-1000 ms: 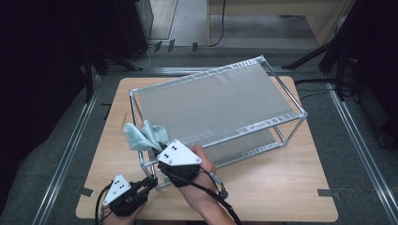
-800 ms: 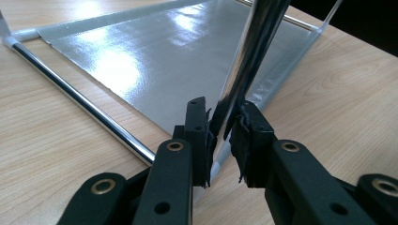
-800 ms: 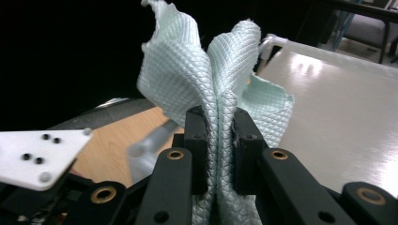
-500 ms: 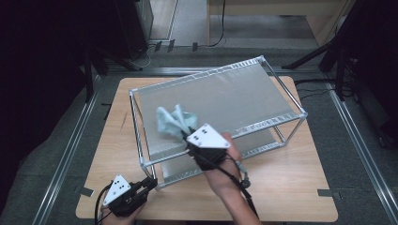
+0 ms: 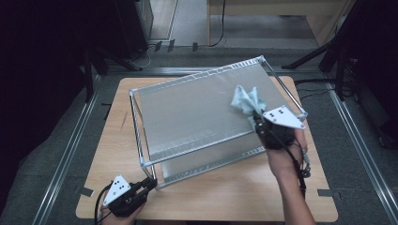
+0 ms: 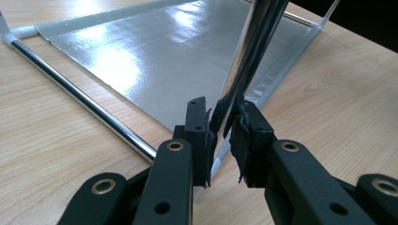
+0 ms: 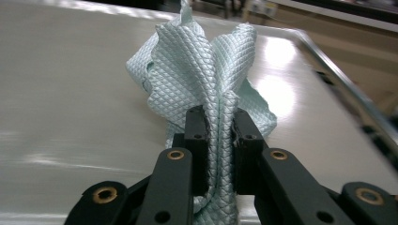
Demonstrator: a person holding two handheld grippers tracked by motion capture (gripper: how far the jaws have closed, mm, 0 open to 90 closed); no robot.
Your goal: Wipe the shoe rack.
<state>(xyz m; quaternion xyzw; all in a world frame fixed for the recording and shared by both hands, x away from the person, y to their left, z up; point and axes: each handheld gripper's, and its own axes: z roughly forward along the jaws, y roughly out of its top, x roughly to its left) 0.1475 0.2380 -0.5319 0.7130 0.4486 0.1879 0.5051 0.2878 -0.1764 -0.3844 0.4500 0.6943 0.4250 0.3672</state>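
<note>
Jaws of the right gripper [image 7: 220,126] clamped a pale green quilted cloth [image 7: 206,70] over the silver metal-framed shelf [image 5: 197,117]. The left gripper [image 6: 224,136] pinched the shelf's chrome corner post [image 6: 248,51] above the wooden table [image 5: 234,192].

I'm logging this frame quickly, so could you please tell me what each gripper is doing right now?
Left gripper: closed on the rack's corner post.
Right gripper: closed on the cloth, over the rack's top shelf.

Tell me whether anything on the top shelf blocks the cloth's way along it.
Nothing visible does. The right gripper is shut on the cloth, which sits on the top shelf near its right end. The bare shelf surface carries nothing else. The left gripper clamps the rack's corner post.
</note>
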